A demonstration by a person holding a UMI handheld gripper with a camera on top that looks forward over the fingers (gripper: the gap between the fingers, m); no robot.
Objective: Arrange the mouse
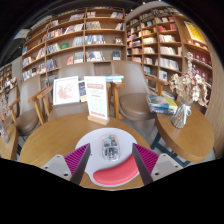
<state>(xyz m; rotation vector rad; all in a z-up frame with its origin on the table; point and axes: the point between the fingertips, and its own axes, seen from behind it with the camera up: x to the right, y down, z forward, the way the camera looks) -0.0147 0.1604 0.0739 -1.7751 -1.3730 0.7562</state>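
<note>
White and rounded, the mouse (109, 149) sits between the gripper's (110, 160) pink pads (78, 160), on a red mat (118, 176) at the near edge of a round wooden table (50, 135). Whether the fingers press it, I cannot tell. Beyond stand upright cards (96, 98), chairs (137, 98) and bookshelves (75, 40).
</note>
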